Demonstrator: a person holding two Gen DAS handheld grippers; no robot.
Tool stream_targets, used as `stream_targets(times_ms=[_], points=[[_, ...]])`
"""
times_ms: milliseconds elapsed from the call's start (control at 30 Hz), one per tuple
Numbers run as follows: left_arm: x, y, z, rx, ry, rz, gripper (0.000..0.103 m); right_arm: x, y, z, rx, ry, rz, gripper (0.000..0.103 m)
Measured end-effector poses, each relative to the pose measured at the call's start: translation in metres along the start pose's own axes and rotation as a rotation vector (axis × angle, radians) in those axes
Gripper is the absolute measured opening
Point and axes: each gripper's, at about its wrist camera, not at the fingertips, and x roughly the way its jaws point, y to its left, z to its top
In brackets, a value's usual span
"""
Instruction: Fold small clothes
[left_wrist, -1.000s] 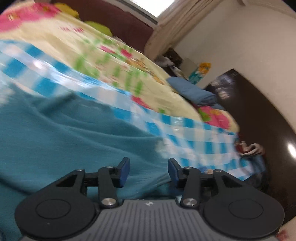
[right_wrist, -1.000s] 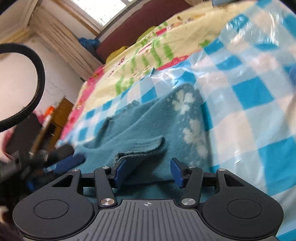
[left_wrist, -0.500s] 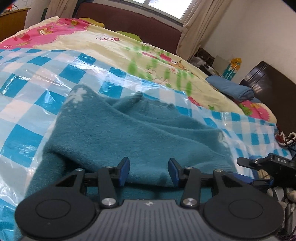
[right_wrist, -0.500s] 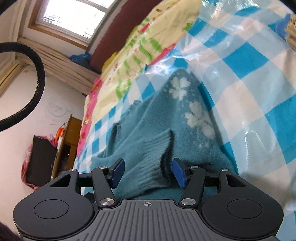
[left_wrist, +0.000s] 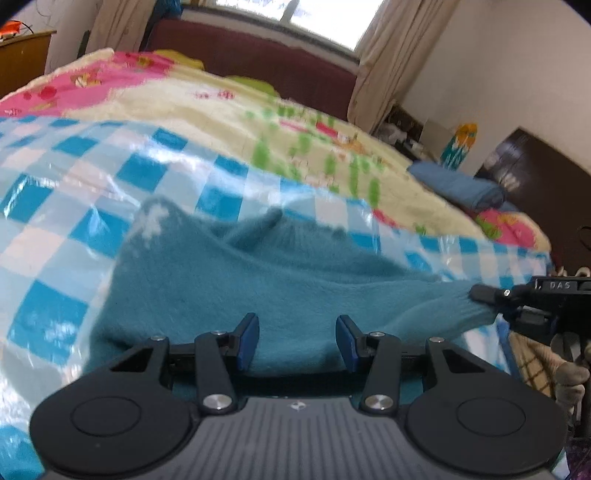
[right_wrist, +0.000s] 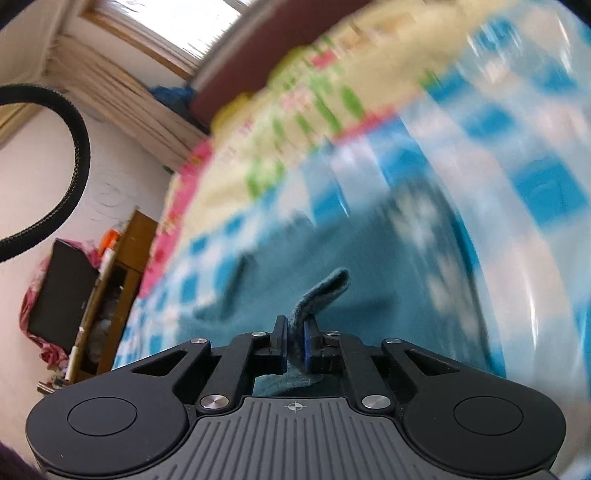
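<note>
Sweater (left_wrist: 280, 280): teal knit, lies crumpled on checked sheet (left_wrist: 66, 206) over my bed, right in front of both cameras.
Right hand-held gripper (right_wrist: 294, 345): my jaws pinched nearly closed on a ribbed sweater edge; a flap of it (right_wrist: 325, 291) sticks up past the tips. I grip the edge so the layer can be carried over for a fold, I judge.
Left hand-held gripper (left_wrist: 295, 343): my jaws spread wide, nothing held; sweater bulk sits between and beyond the tips. Probably poised low to take the near hem.
Right hand-held gripper in left view (left_wrist: 491, 295): at the sweater's right end, cloth drawn out toward it; keeps that side taut.
Blur: right view smeared, so sheet detail unclear there.
Folded cloth (left_wrist: 458, 188): blue, far on quilt (left_wrist: 229, 114), well apart from sweater.
Stage: early fold, sweater not flat yet.
</note>
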Motion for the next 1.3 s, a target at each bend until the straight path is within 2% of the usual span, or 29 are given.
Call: stream_targets(times_ms=[67,133,200,233,300,467,500,633,733,900,967,1033,1100,1167,1300], points=[[0.0,0.002,0.004,-0.008,-0.029,0.01,0.051,-0.004,0.006,0.009,-0.055,-0.049,-0.024,0.007],[0.009,0.008,0.003,-0.007,-0.021,0.045,0.053,0.002,0.001,0.008,-0.09,-0.042,-0.078,0.007],[0.026,0.022,-0.003,-0.019,0.027,0.107,0.052,0.025,-0.007,-0.001,-0.139,0.025,-0.183,0.008],[0.031,0.028,-0.006,-0.04,0.056,0.114,0.052,0.039,-0.015,-0.008,-0.138,0.087,-0.227,0.009],[0.029,0.033,-0.011,-0.033,0.047,0.096,0.052,0.05,-0.023,-0.019,-0.149,0.121,-0.273,0.01],[0.01,0.033,-0.009,-0.027,0.005,0.066,0.052,0.043,-0.015,-0.016,-0.17,0.076,-0.281,0.01],[0.005,0.034,-0.007,-0.023,-0.01,0.071,0.052,0.041,-0.01,-0.015,-0.193,0.071,-0.298,0.013],[-0.008,0.048,-0.007,-0.061,-0.018,0.074,0.052,0.022,0.014,-0.013,-0.301,-0.014,-0.411,0.014],[-0.015,0.048,-0.011,-0.054,-0.015,0.069,0.052,0.013,0.03,-0.019,-0.326,-0.035,-0.332,0.014],[-0.02,0.046,-0.006,-0.065,-0.039,0.062,0.053,0.051,0.064,-0.045,-0.449,0.089,-0.231,0.017],[-0.021,0.051,-0.003,-0.074,-0.043,0.083,0.053,0.073,0.063,-0.052,-0.464,0.146,-0.242,0.018],[-0.016,0.06,-0.003,-0.068,-0.011,0.107,0.052,0.088,0.054,-0.06,-0.458,0.193,-0.295,0.018],[-0.011,0.068,-0.007,-0.063,0.014,0.122,0.049,0.085,0.048,-0.06,-0.436,0.185,-0.271,0.018],[-0.014,0.068,-0.009,-0.056,-0.002,0.121,0.048,0.078,0.051,-0.058,-0.427,0.18,-0.267,0.018],[-0.013,0.07,-0.011,-0.049,-0.008,0.176,0.048,0.078,0.057,-0.06,-0.48,0.173,-0.275,0.023]])
